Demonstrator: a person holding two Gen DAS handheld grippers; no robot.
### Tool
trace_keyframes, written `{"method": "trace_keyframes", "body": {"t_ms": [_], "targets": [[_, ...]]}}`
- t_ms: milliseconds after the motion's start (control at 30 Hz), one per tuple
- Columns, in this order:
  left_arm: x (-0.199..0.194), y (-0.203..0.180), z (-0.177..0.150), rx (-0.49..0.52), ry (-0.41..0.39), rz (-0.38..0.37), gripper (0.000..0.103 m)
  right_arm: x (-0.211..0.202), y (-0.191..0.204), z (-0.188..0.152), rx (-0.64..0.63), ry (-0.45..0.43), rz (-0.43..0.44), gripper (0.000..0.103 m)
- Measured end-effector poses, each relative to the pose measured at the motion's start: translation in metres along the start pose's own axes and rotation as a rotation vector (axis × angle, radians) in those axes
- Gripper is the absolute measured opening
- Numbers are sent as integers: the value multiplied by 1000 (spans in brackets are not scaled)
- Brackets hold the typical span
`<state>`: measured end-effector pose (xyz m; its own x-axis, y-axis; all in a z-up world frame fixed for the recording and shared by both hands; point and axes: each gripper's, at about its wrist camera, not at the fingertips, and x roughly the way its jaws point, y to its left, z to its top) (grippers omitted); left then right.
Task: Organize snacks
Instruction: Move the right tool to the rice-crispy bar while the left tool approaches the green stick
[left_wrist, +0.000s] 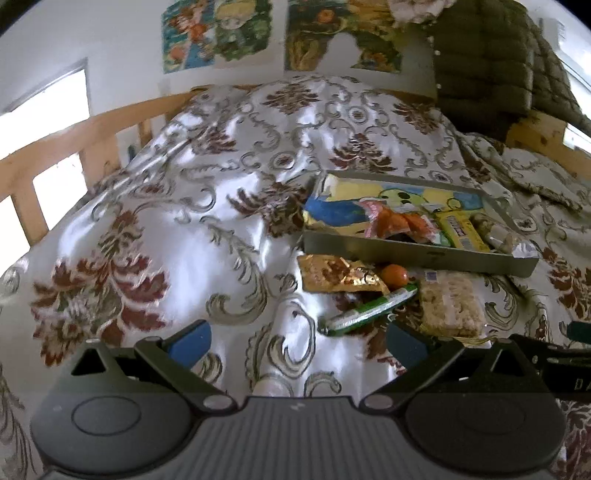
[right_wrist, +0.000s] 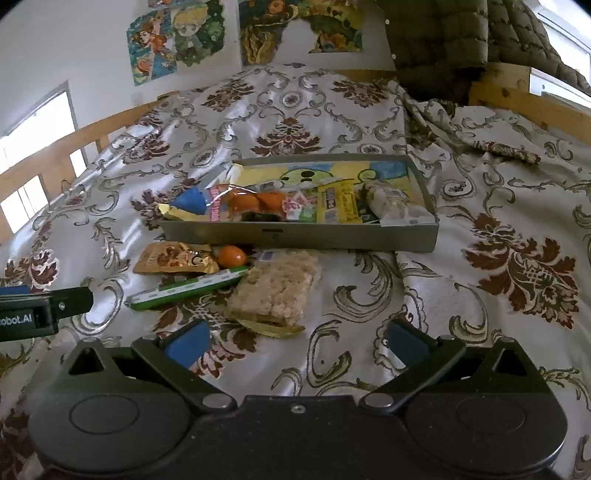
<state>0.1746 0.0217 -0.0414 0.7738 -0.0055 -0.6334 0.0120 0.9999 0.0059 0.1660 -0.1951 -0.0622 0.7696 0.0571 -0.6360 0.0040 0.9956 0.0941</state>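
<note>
Patterned bedspread (right_wrist: 480, 184) holds your grey tray (right_wrist: 295, 236), part-filled; 4 snacks lie just before it. Your right gripper (right_wrist: 295, 343) and left gripper (left_wrist: 299, 343) hover spread wide, empty. Next, likely close on the rice cake (right_wrist: 275, 286).

Bedroom in a home. Bed with wooden rail (right_wrist: 110, 122), covered by shiny floral bedspread (right_wrist: 480, 295). Cartoon posters (right_wrist: 177, 40) taped to white wall. Quilted olive jacket (left_wrist: 487, 59) hung at bed's head. Window (left_wrist: 44, 107) bright on the left.
</note>
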Motion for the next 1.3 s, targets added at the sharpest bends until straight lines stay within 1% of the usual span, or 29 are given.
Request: {"method": "trace_keyframes", "body": {"t_ms": [67,133,200,267,400,533,600,667,800,933,1067,1200,1300], "targets": [[2,0,2,3,-10,-14,103,3,-2,2,17,-3,1,102],[8,1,5,0,-9,-50,103,6,-4,5,36,-6,-3,102],[15,0,9,9,-10,-65,103,10,-6,7,49,-4,-15,102],[23,-3,12,35,-27,-61,103,15,-7,8,53,2,-27,102],[40,-12,15,136,-35,-52,103,25,-10,9,68,26,-35,102],[55,-14,15,159,-14,-88,103,35,-9,9,54,28,-51,102],[61,-15,16,169,-13,-98,103,41,-10,9,61,35,-39,102],[64,-15,17,187,-24,-92,103,48,-14,10,90,49,-22,102],[73,-16,17,237,-39,-64,103,58,-19,14,132,6,-47,102],[78,-17,16,276,-43,-94,103,76,-17,18,112,36,-43,102],[81,-20,14,320,-37,-164,103,92,-11,22,98,80,-32,102],[86,-24,11,360,-10,-208,103,108,-8,26,88,120,-39,102],[93,-26,9,367,17,-218,103,117,-6,29,77,147,-13,102]]}}
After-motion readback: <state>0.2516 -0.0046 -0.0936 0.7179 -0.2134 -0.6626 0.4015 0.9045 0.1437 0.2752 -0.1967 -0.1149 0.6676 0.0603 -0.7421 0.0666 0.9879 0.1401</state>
